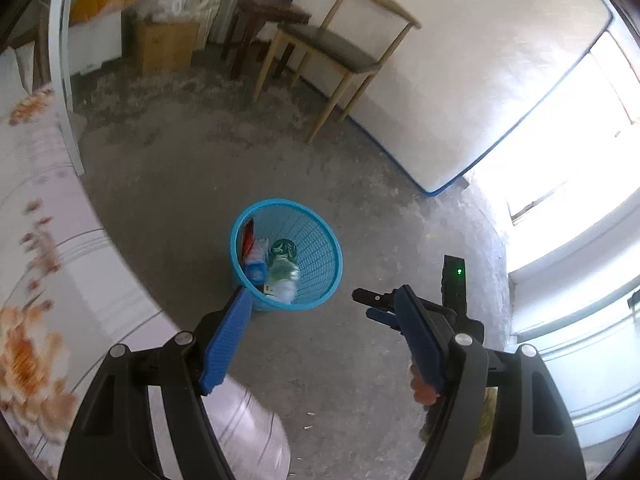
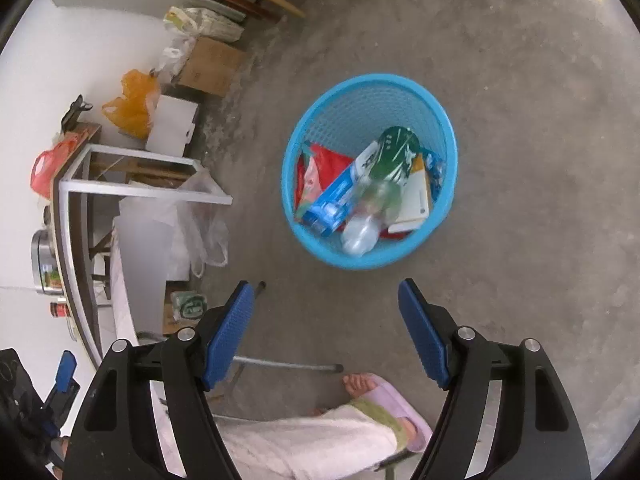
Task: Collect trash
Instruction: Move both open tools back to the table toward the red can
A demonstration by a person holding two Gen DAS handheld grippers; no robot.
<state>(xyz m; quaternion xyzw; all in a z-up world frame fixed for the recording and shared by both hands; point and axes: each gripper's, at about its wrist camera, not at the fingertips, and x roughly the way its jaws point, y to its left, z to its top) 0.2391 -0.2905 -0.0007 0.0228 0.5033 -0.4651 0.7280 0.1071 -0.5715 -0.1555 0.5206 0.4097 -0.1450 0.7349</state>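
a blue bin (image 2: 370, 168) is seen standing on the concrete floor (image 2: 520, 120), already filled with trash: a clear bottle (image 2: 362, 226) with a green label, a blue pack (image 2: 334, 200), a red wrapper (image 2: 320, 160) and a white box (image 2: 414, 200), each partly buried by the others. the right tongs (image 2: 326, 332) are held apart and empty just short of the bin. the left tongs (image 1: 320, 336) are likewise spread with nothing between them, one blue pad overlapping the bin's rim in the left view; contact cannot be judged. a slippered foot (image 2: 384, 400) is partly cut off by the tongs' frame. the patterned bedding (image 1: 36, 240) at left is blurred, and the window (image 1: 560, 168) is washed out by glare.
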